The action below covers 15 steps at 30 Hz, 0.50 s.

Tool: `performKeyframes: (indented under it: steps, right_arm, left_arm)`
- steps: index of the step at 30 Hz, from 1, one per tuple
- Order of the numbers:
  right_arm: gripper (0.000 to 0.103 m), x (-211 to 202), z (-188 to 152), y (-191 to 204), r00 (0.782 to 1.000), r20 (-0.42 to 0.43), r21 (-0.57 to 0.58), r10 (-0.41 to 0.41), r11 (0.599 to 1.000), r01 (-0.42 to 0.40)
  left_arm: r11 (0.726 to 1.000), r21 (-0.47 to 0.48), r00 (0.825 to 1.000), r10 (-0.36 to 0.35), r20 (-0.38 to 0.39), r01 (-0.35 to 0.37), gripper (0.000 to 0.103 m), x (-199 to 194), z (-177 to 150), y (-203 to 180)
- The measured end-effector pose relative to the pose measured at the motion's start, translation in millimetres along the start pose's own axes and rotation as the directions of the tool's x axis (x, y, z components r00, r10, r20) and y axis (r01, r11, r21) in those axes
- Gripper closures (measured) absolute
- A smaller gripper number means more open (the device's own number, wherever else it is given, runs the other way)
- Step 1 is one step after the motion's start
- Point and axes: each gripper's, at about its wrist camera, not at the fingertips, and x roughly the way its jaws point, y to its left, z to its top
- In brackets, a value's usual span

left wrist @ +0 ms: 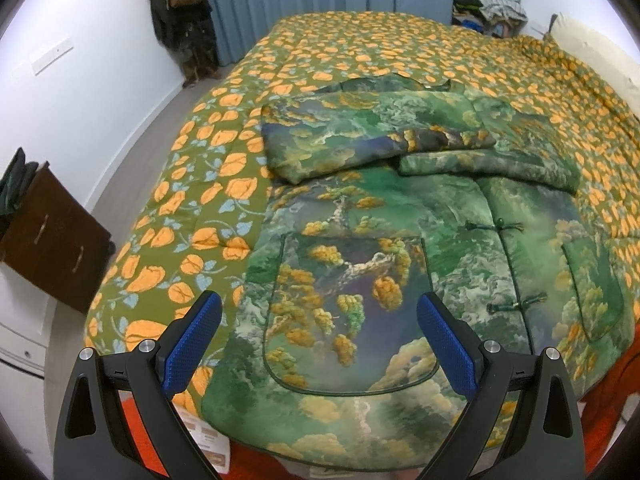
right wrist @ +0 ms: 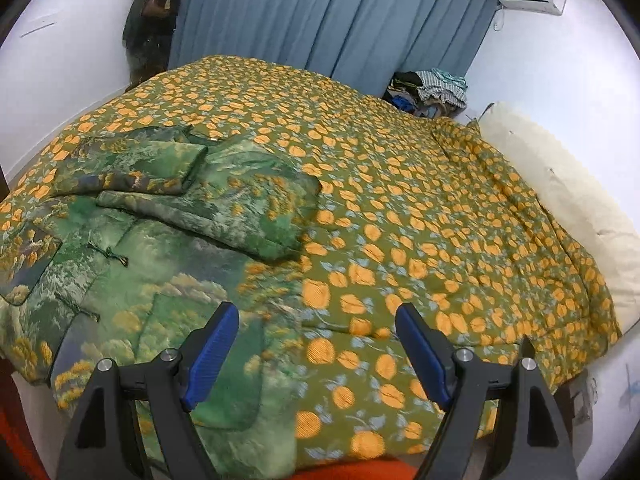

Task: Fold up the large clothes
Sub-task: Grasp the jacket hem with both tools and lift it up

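On bed, green landscape-print jacket (left wrist: 400, 248) lies flat atop orange-leaf quilt (left wrist: 192, 200), sleeves folded across chest toward 12 o'clock. Left gripper (left wrist: 320, 344) hovers over hem pocket, jaws wide, nothing held. Right gripper (right wrist: 316, 348) over jacket's edge at 3 o'clock, jaws wide, empty. Blue curtain (right wrist: 320, 12) at 12.

Bed (right wrist: 400, 184): wearing a floral quilt (left wrist: 360, 52).
On it: jacket (left wrist: 400, 248) lying sleeves-folded; pillow (right wrist: 560, 184) resting at the edge.
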Motion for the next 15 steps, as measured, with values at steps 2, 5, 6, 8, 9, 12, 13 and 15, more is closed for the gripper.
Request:
performKeyframes:
  steps: [2, 5, 6, 8, 9, 12, 13, 15]
  right_arm:
    - [0.021, 0.4, -6.0, -7.5, 0.999, -0.025, 0.006, 0.024, 1.000, -0.024]
    - [0.021, 10.6, -21.7, -12.0, 0.992, -0.080, 0.026, 0.100, 0.995, -0.098]
    - [0.021, 15.2, -28.1, -14.0, 0.986, -0.098, 0.039, 0.137, 0.990, -0.133]
    - [0.021, 31.9, -48.9, -16.0, 0.953, -0.154, 0.089, 0.261, 0.964, -0.249]
    - [0.021, 40.8, -57.7, -16.4, 0.934, -0.181, 0.114, 0.308, 0.950, -0.291]
    - [0.021, 72.1, -89.2, -13.1, 0.862, -0.255, 0.218, 0.439, 0.894, -0.391]
    - [0.021, 81.7, -97.0, -11.2, 0.845, -0.269, 0.249, 0.461, 0.881, -0.402]
    - [0.021, 101.0, -109.8, -7.3, 0.831, -0.293, 0.291, 0.473, 0.872, -0.394]
  left_arm:
    - [1.000, 0.006, 1.000, 0.002, 0.000, -0.002, 0.005, -0.8, -0.3, -0.8]
    - [1.000, 0.021, 0.999, -0.020, -0.025, 0.020, 0.003, 1.2, -4.1, 3.3]
    - [0.999, 0.011, 0.998, -0.043, -0.046, 0.043, 0.002, 4.3, -7.5, 9.5]
    - [0.996, -0.030, 0.991, -0.087, -0.103, 0.084, 0.002, 14.5, -19.0, 27.9]
    - [0.994, -0.055, 0.985, -0.104, -0.139, 0.097, 0.002, 21.8, -26.1, 39.7]
    - [0.982, -0.105, 0.961, -0.174, -0.214, 0.154, 0.002, 39.4, -43.8, 64.2]
    - [0.975, -0.130, 0.948, -0.206, -0.241, 0.179, 0.002, 45.8, -48.6, 69.6]
    - [0.963, -0.169, 0.925, -0.254, -0.283, 0.212, 0.002, 55.7, -55.7, 75.2]
